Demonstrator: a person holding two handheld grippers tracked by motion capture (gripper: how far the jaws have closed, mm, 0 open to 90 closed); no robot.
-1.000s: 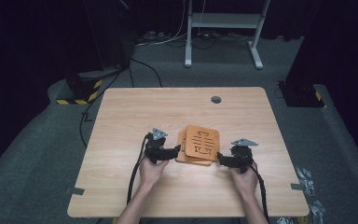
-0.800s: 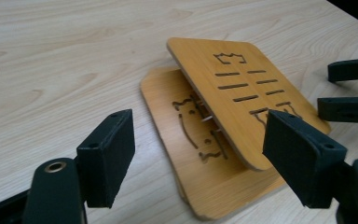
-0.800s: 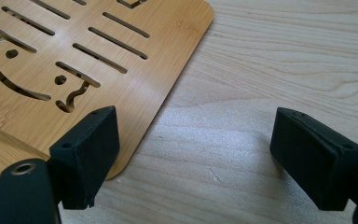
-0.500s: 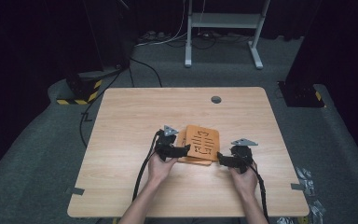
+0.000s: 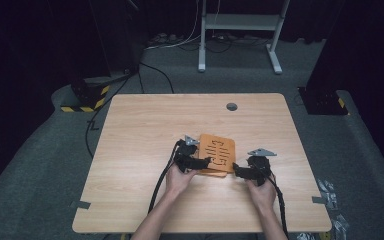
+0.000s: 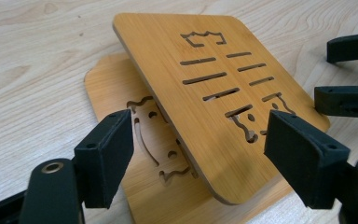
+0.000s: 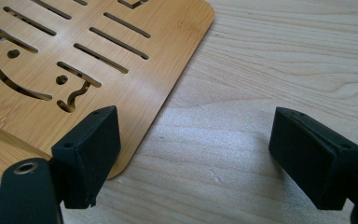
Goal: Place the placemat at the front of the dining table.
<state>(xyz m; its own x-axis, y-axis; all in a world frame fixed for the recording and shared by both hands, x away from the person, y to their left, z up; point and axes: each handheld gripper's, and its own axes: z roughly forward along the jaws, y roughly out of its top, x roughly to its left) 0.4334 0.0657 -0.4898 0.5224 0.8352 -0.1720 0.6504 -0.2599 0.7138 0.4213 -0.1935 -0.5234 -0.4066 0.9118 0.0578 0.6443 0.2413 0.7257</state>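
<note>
Two slotted bamboo boards lie stacked at the table's middle (image 5: 219, 150). The top board (image 6: 214, 79) sits askew over the lower board (image 6: 112, 88), and its near edge stands a little above it. My left gripper (image 5: 203, 162) is open at the stack's near left corner, and its jaws (image 6: 200, 135) straddle the top board's near corner without touching it. My right gripper (image 5: 236, 170) is open just right of the stack, over bare table (image 7: 193, 126) beside the board's rounded corner (image 7: 121, 60). The left gripper view has its two jaws (image 6: 349, 74) at the right edge.
The light wooden table (image 5: 140, 130) has a round cable hole (image 5: 231, 106) at the back. Black cables trail from both grippers toward the front edge. Behind the table, a white metal frame (image 5: 240, 30) and black-and-yellow stands (image 5: 87, 95) rest on the grey carpet.
My left gripper has moved right, up to the stack's near left corner. The right gripper and the boards have hardly moved.
</note>
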